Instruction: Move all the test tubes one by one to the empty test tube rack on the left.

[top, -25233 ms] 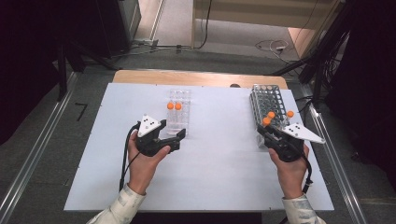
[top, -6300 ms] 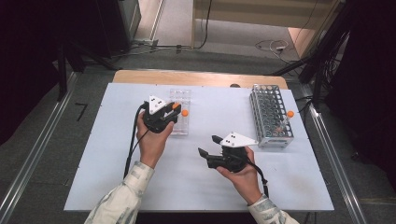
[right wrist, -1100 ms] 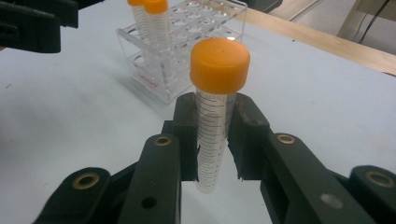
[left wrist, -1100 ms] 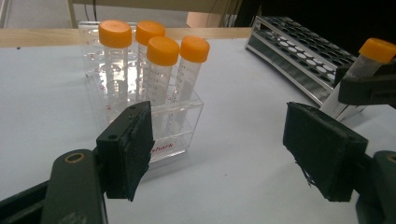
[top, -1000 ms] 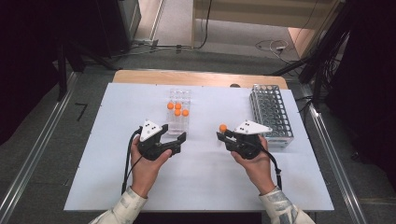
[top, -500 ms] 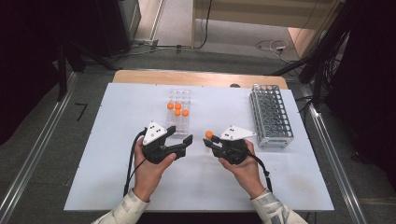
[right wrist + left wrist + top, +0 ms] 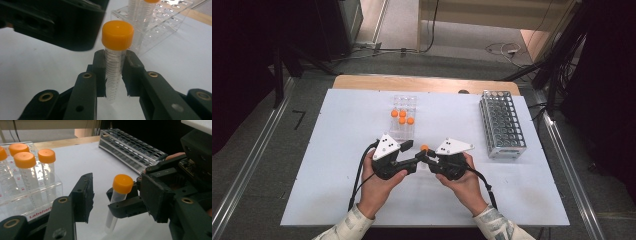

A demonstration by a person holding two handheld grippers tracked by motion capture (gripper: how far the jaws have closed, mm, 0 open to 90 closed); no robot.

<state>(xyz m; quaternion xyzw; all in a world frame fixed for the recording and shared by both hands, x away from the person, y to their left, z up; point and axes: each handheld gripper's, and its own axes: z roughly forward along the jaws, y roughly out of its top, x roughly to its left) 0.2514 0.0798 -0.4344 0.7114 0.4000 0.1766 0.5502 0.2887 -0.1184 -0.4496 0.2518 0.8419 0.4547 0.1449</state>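
- The orange-capped tube (image 7: 115, 62) stands upright, clamped just below its cap between the two jaws of the right gripper (image 7: 113, 75), above the middle of the bench (image 7: 337, 200) and somewhat nearer the person's edge.
- In the left gripper view the tube (image 7: 117, 200) sits in the wide gap between the jaws of the left gripper (image 7: 120, 202), which stand well apart with one on either side of it; neither touches it.
- In the high view the two grippers meet nose to nose, the left gripper (image 7: 412, 152) and the right gripper (image 7: 426, 155) each in a hand, the orange cap (image 7: 424, 147) between them.
- A clear plastic rack (image 7: 404, 107) stands behind the grippers toward the far edge; it holds four more orange-capped tubes (image 7: 402, 119).
- A metal tube rack (image 7: 502, 122) stands near the right edge, well apart from the tube, its holes open.
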